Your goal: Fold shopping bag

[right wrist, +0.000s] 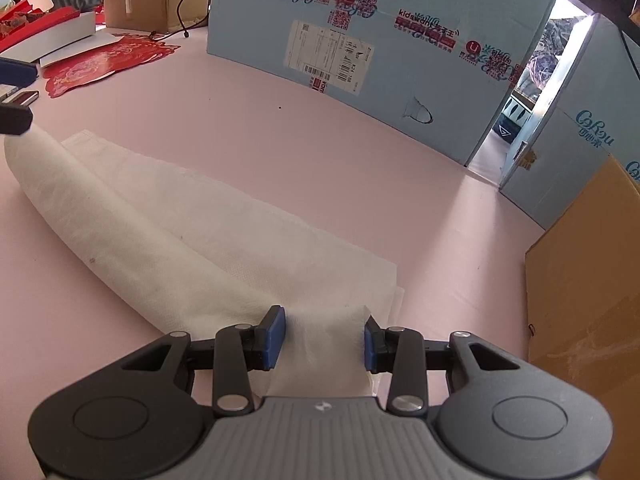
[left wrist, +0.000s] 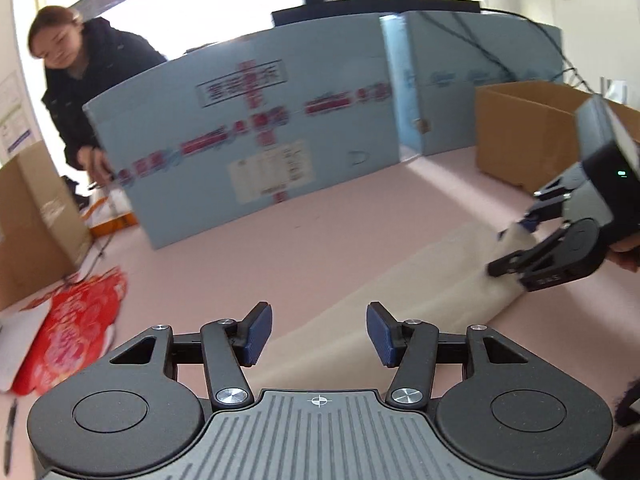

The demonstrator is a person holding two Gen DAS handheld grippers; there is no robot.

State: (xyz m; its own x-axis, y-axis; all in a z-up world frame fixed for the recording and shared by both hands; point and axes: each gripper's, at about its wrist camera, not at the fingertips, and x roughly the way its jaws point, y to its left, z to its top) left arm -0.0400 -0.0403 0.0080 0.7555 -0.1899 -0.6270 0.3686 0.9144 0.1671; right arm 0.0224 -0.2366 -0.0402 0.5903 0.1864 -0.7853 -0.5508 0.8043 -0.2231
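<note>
The white non-woven shopping bag (right wrist: 168, 216) lies on the pink table top as a long, loosely folded strip. My right gripper (right wrist: 325, 338) is shut on a bunched fold at the bag's near end, with fabric filling the gap between its blue pads. The left wrist view shows that right gripper (left wrist: 510, 246) pinching the bag (left wrist: 384, 296) at the right. My left gripper (left wrist: 320, 332) stands open just above the strip's other end, and nothing is pinched between its pads. One of its dark fingers (right wrist: 14, 120) shows at the left edge of the right wrist view.
A large light-blue cardboard box (left wrist: 248, 136) stands across the back of the table. An open brown carton (left wrist: 520, 136) sits at the right and another brown box (left wrist: 28, 224) at the left. Red paper cut-outs (left wrist: 76, 328) lie at the left. A person in a dark jacket (left wrist: 96, 80) leans behind the blue box.
</note>
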